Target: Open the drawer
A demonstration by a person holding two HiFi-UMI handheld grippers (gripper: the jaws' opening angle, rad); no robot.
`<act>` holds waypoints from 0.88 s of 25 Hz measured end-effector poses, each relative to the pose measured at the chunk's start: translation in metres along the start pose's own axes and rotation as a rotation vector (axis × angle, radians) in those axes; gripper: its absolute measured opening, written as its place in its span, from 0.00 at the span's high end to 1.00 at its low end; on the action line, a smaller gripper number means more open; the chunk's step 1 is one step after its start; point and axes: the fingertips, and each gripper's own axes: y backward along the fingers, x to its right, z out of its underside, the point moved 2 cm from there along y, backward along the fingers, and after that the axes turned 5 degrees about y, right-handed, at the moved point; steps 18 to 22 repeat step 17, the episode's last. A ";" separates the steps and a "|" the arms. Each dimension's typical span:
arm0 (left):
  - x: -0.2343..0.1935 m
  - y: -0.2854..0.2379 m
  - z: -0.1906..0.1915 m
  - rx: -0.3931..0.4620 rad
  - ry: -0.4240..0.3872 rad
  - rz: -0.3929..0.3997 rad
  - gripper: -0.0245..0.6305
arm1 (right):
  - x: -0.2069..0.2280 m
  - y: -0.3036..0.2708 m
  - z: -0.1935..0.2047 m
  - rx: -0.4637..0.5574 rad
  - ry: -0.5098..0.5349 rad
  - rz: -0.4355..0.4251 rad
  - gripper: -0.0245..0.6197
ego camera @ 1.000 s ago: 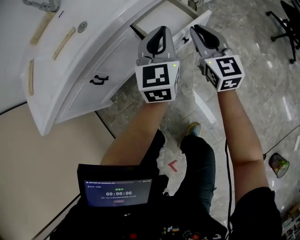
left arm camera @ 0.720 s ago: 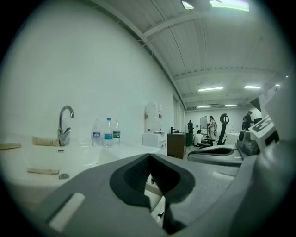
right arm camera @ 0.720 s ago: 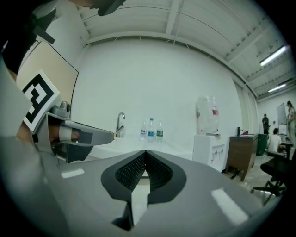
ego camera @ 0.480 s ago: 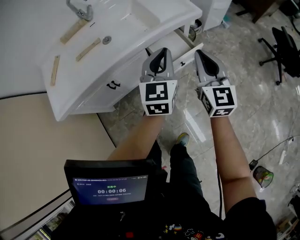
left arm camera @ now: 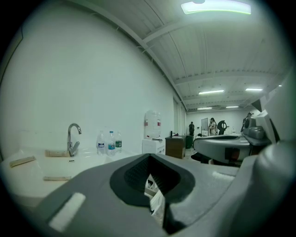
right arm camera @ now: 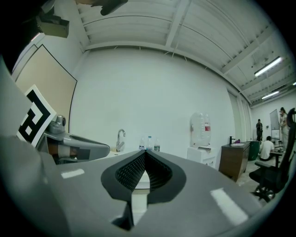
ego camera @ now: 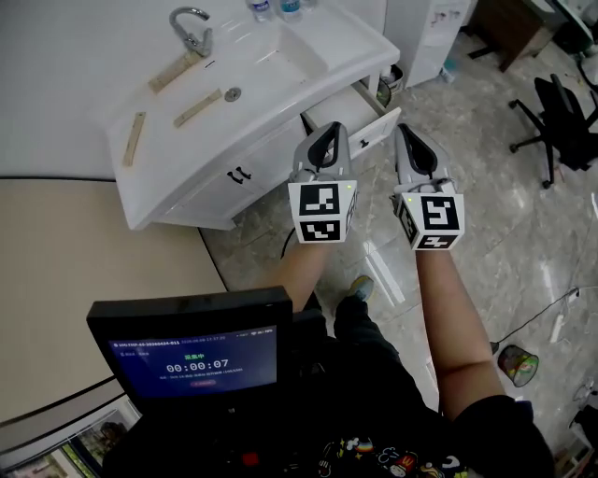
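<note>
A white sink cabinet stands on the floor at upper left of the head view. Its right-hand drawer stands pulled out, its front with a small black handle showing between my two grippers. My left gripper hovers shut and empty just in front of the drawer. My right gripper is beside it, also shut on nothing and clear of the drawer front. Neither touches the handle.
A faucet and wooden strips sit on the sink top, bottles behind them. A water dispenser stands right of the cabinet, an office chair further right. A dark screen hangs at my chest above marble floor.
The view has pulled back from the cabinet, showing more of the sink top. Both grippers sit lower in the picture, side by side as before, and remain shut.
</note>
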 end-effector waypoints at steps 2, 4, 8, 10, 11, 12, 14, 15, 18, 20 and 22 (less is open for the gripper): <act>0.001 0.003 -0.002 0.002 -0.011 -0.006 0.95 | 0.002 0.001 -0.003 0.004 -0.005 -0.003 0.93; 0.002 0.006 -0.006 0.006 -0.029 -0.021 0.95 | 0.003 0.001 -0.005 0.006 -0.009 -0.008 0.93; 0.014 0.006 -0.017 0.022 -0.028 -0.019 0.95 | 0.010 0.005 -0.013 0.009 0.012 -0.015 0.93; 0.019 0.010 -0.021 0.027 -0.025 -0.017 0.95 | 0.008 0.007 -0.018 0.013 0.014 -0.025 0.93; 0.021 0.011 -0.024 0.028 -0.026 -0.016 0.95 | 0.007 0.007 -0.020 0.015 0.014 -0.029 0.93; 0.022 0.012 -0.026 0.030 -0.028 -0.015 0.95 | 0.006 0.007 -0.022 0.017 0.015 -0.032 0.93; 0.024 0.012 -0.029 0.034 -0.029 -0.014 0.95 | 0.005 0.007 -0.026 0.021 0.019 -0.037 0.93; 0.024 0.013 -0.030 0.036 -0.028 -0.015 0.95 | 0.004 0.007 -0.027 0.024 0.020 -0.039 0.93; 0.025 0.014 -0.032 0.040 -0.027 -0.015 0.95 | 0.003 0.007 -0.030 0.030 0.023 -0.044 0.93; 0.025 0.014 -0.032 0.040 -0.027 -0.015 0.95 | 0.003 0.007 -0.030 0.030 0.023 -0.044 0.93; 0.025 0.014 -0.032 0.040 -0.027 -0.015 0.95 | 0.003 0.007 -0.030 0.030 0.023 -0.044 0.93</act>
